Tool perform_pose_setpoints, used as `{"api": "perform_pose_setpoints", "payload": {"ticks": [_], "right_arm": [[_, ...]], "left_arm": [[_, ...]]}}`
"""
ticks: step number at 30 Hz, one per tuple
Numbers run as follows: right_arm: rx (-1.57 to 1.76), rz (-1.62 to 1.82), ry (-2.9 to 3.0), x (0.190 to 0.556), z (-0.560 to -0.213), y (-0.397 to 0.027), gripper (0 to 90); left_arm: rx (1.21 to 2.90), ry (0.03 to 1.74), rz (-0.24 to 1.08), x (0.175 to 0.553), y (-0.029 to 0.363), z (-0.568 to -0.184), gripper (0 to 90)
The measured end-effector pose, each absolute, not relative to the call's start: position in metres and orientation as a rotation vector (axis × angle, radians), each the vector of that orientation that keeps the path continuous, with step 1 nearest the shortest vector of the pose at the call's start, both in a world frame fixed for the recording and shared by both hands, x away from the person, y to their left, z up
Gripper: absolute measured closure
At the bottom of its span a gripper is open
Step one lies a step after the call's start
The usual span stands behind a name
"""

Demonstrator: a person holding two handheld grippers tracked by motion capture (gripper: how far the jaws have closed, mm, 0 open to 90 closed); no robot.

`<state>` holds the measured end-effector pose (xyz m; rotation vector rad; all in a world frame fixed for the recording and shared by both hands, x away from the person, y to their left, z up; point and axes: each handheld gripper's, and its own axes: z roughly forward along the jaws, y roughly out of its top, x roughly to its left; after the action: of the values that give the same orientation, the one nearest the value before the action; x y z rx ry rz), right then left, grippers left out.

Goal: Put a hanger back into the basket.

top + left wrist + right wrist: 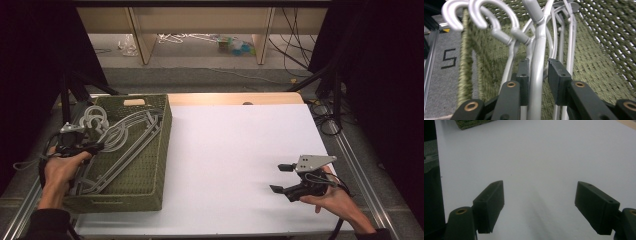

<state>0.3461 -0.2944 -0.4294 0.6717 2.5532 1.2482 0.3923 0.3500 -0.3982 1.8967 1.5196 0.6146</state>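
A green woven basket (159, 150) stands at the left of the white table and holds several grey plastic hangers (125, 140) with their hooks toward its far left corner. My left gripper (84, 142) reaches over the basket's left rim. In the left gripper view its jaws (538, 63) straddle the neck of one hanger (537, 47). The left pad lies close against it, and a slim gap shows at the right pad, so the jaws stand open around it. My right gripper (280, 177) rests near the table's right front, wide open (540, 192) with nothing between its jaws.
The white tabletop (235, 145) stretches between the basket and my right hand. A wooden strip (235, 98) runs along its far edge. Metal rails (357, 165) and cables flank the table. Black curtains hang at both sides.
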Motion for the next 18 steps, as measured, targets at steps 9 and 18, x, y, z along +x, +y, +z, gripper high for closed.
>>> {"api": "perform_pose_setpoints", "payload": {"ticks": [9, 18], "right_arm": [[0.668, 1.248, 2.558, 0.347, -0.431, -0.293, 24.3], [0.683, 1.267, 2.544, 0.347, -0.43, -0.293, 23.8]], "left_arm": [[1.835, 1.601, 0.617, 0.384, 0.365, -0.405, 69.8], [1.733, 1.534, 0.681, 0.368, 0.355, -0.384, 55.1]]}}
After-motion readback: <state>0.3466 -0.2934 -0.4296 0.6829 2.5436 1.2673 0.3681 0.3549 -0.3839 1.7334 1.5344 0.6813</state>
